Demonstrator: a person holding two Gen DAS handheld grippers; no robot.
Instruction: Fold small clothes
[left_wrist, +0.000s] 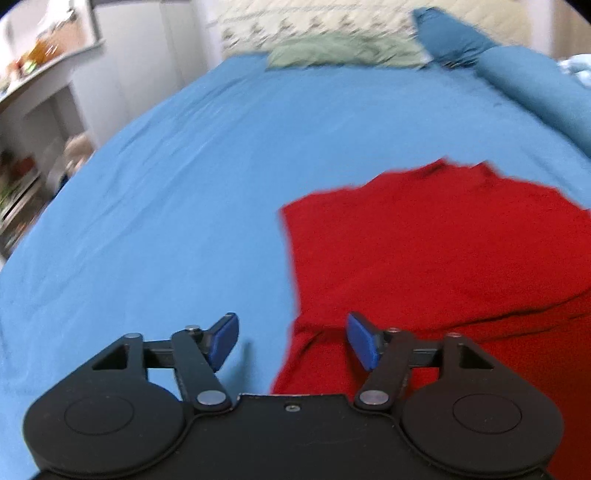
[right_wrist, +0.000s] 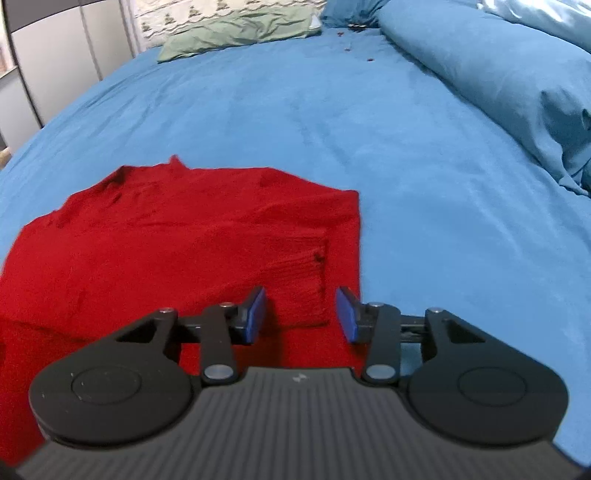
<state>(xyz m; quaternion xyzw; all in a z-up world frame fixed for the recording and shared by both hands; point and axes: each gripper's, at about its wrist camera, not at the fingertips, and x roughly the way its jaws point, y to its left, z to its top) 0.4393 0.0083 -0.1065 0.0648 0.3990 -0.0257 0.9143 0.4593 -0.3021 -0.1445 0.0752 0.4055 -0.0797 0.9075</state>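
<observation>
Right wrist view: a red garment (right_wrist: 177, 236) lies flat on the blue bedsheet (right_wrist: 424, 166), its folded right edge between the wide, empty right gripper (right_wrist: 301, 314); the left gripper (left_wrist: 291, 341), also wide, straddles the opposite edge.

Both views are evenly and fairly brightly lit, with soft, diffuse light and no hard glare. The left wrist view is smeared by motion blur: the shelves (left_wrist: 33, 122) at its left edge and the pillows (left_wrist: 343, 51) at the far end are streaked. The right wrist view is sharper, though the red garment (right_wrist: 177, 236) looks soft and its weave barely resolves. Fisheye distortion bows the bed (right_wrist: 424, 177) into a dome and darkens the corners of both pictures. Faint, soft shadows lie under the left gripper (left_wrist: 291, 341) and the right gripper (right_wrist: 301, 314) on the cloth. The red is heavily saturated.
</observation>
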